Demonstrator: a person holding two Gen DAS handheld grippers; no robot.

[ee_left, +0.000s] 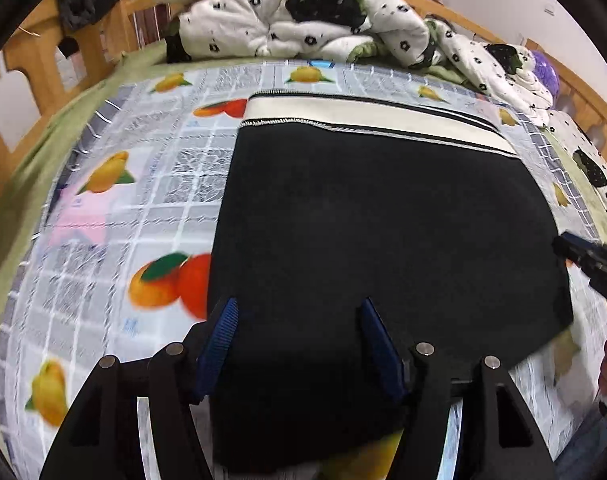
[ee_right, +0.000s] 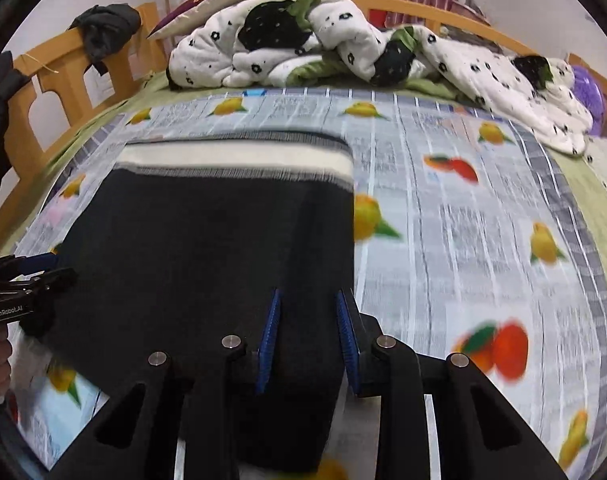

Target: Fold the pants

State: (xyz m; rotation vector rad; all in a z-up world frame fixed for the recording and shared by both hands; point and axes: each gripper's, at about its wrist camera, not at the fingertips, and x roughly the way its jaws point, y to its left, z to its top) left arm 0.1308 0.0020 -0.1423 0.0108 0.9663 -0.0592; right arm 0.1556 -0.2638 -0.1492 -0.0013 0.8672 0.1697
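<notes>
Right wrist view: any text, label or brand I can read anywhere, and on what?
"GenRobot.AI": white letters on the left gripper body, at the left edge of the right wrist view.
White letters on the right gripper body in the left wrist view: cut off, unreadable.
Small blue print on the fruit sheet: too blurred to read.

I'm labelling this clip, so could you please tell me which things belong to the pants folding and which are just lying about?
Job:
- black pants with a white waistband
- left gripper
- right gripper

Lying about:
- white flowered quilt
- dark garment on the wooden bed frame
- purple pillow
- fruit-print sheet
</notes>
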